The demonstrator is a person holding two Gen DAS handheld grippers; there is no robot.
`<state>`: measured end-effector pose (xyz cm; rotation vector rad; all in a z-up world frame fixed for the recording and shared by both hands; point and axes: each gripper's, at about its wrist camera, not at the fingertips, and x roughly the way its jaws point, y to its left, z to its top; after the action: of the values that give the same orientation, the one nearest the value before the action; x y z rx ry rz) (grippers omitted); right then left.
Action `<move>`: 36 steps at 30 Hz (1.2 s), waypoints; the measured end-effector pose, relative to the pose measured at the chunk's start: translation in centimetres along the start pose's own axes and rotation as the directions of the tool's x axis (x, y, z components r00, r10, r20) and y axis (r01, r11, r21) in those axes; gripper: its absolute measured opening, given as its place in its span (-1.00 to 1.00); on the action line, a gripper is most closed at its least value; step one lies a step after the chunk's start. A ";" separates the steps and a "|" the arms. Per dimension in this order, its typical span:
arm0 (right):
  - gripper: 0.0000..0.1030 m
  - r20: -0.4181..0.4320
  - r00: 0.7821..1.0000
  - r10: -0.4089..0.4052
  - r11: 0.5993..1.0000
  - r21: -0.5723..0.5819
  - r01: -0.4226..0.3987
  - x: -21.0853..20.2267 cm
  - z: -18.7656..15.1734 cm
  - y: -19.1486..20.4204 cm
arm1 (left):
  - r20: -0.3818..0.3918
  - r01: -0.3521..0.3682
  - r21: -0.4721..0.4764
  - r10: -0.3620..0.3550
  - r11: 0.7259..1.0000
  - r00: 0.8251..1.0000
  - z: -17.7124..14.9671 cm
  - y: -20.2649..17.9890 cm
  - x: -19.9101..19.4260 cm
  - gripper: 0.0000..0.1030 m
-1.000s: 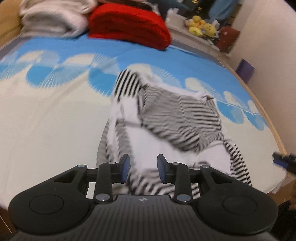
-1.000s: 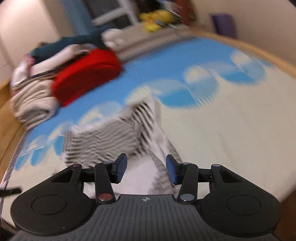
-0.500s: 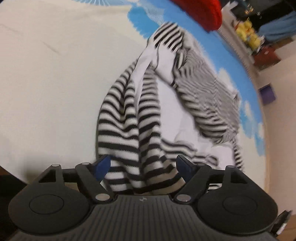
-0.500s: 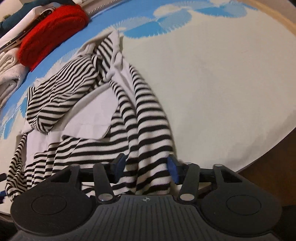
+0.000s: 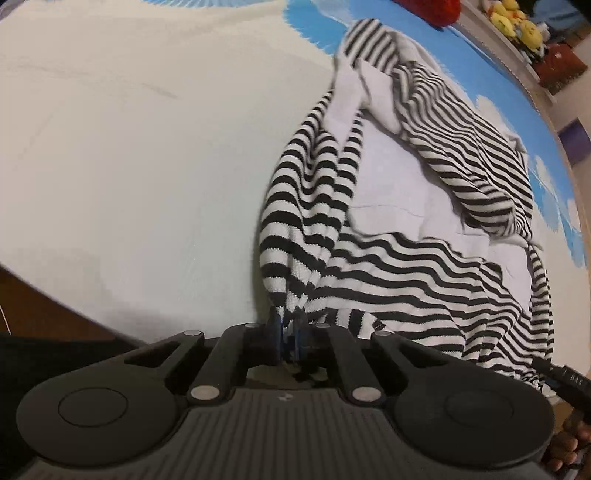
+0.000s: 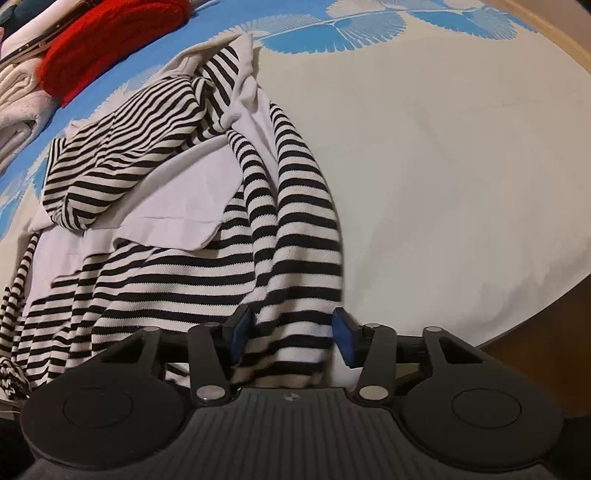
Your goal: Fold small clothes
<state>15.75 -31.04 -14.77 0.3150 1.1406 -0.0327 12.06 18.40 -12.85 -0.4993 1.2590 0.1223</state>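
A black-and-white striped top (image 5: 406, 266) with plain white panels lies crumpled on the bed sheet (image 5: 147, 166). In the left wrist view, one long striped sleeve (image 5: 303, 206) runs down to my left gripper (image 5: 289, 332). Its jaws are closing, and the blue pads pinch the sleeve's end. In the right wrist view the striped top (image 6: 177, 280) spreads to the left. A striped sleeve end (image 6: 295, 221) sits between the jaws of my right gripper (image 6: 291, 332). These jaws are closing too, with a small gap left beside the right pad.
A folded red knit (image 6: 110, 40) and pale folded cloths (image 6: 18, 96) lie at the far end of the bed. The wooden bed edge (image 6: 535, 347) runs close by the grippers. Yellow soft toys (image 5: 513, 22) sit beyond the bed. A hand (image 5: 569, 446) shows at the right edge.
Both grippers have dropped onto the near edge of the striped top. The left jaws opened wide, then closed on the sleeve end. The right jaws narrowed slightly around the cloth.
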 end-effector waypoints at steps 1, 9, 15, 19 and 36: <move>-0.15 0.000 1.000 0.005 1.000 0.005 -0.005 0.0 0.1 -0.1 | -0.010 0.024 -0.027 -0.025 0.999 1.000 0.2 0.3 0.2 -0.83; -0.66 0.004 0.999 0.034 0.999 0.015 -0.034 -0.1 0.0 -0.1 | 0.021 0.086 -0.118 -0.084 0.989 0.996 1.3 1.1 -0.2 -0.23; -0.84 0.064 0.996 0.055 0.997 0.047 -0.058 -1.2 0.4 -0.4 | -0.001 0.104 -0.089 -0.104 0.991 0.995 1.2 0.1 0.8 -0.06; -0.44 0.041 0.998 0.042 0.996 0.082 -0.045 -0.7 0.4 -0.9 | -0.002 0.066 -0.069 -0.067 0.995 0.998 1.1 -0.2 1.5 -0.08; -0.44 -0.027 0.999 0.028 0.998 0.056 -0.026 0.5 -0.4 -0.2 | -0.037 0.072 -0.093 -0.075 0.993 0.996 0.8 0.9 1.2 -0.54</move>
<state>15.58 -31.08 -15.38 0.3812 1.1640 -0.0363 12.81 19.35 -14.04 -0.6295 1.2771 0.1088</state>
